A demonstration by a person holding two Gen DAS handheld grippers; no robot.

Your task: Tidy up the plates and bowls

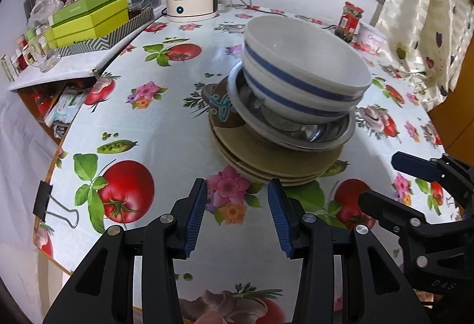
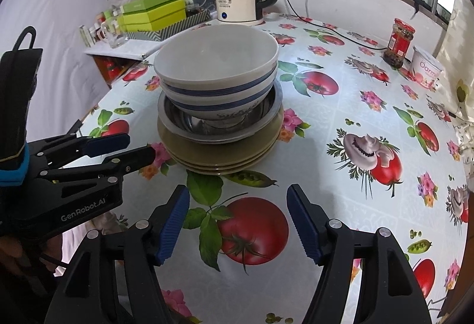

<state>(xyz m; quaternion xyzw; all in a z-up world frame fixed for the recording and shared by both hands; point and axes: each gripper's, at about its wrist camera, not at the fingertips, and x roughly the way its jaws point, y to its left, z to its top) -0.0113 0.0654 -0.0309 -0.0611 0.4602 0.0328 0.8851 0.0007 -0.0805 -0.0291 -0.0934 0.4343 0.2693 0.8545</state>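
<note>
Both hand-held grippers, left (image 1: 237,214) and right (image 2: 238,223), gape before upright stacked bowls (image 2: 217,78).

striped bowls (image 2: 217,81) nested | in steel bowl (image 2: 219,128) | on olive plates (image 2: 219,158)

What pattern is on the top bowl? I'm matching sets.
White with blue bands around the outside: the top bowl, clearest in the right wrist view.

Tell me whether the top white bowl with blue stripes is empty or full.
Empty: the top white blue-striped bowl sits upright, its bare pale inside showing in both wrist views.
</note>
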